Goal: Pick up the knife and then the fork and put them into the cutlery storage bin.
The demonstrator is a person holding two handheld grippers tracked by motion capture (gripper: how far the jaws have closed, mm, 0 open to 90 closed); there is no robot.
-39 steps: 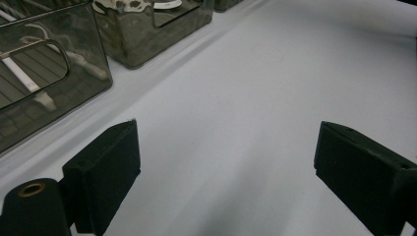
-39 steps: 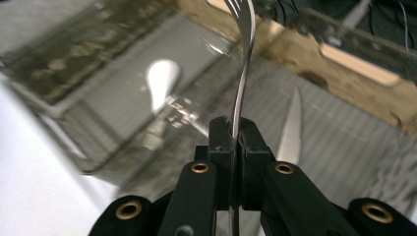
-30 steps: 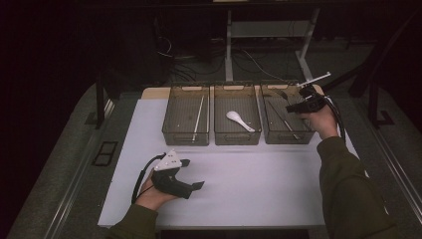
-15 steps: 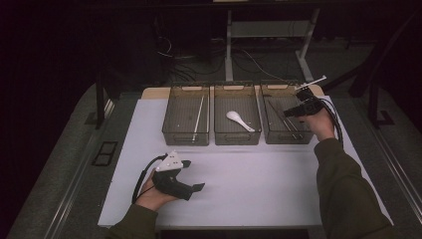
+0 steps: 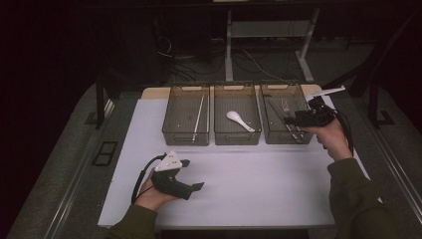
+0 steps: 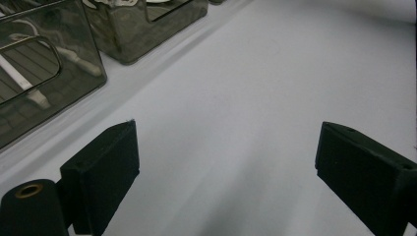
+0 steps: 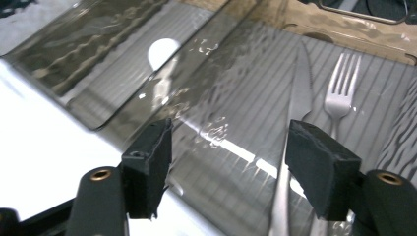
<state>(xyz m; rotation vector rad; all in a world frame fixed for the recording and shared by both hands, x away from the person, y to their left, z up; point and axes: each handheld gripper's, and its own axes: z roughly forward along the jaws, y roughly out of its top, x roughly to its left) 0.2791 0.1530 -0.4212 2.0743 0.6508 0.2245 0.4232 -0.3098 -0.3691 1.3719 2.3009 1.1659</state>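
1. Steel is what I am dealing with: a knife (image 7: 301, 93) and a fork (image 7: 340, 93) lie side by side in the right-hand bin (image 5: 270, 130) of three smoky plastic bins on the white desk (image 5: 278, 189).
2. My right claw (image 5: 288, 120) hangs at that bin's right side, its jaws just opened wide with nothing between them; in the right gripper view the knife's handle runs down between the jaws, untouched.
3. My left claw (image 5: 195, 175) rests low on the desk, jaws wide and empty.
4. I judge both pieces light, stiff and slick, lying flat on a ribbed floor, so a pinch could skid off.
5. I would take the knife across its handle, well clear of the blade, squeezing on the narrow edges.
6. The middle bin holds a white spoon (image 5: 239, 120).
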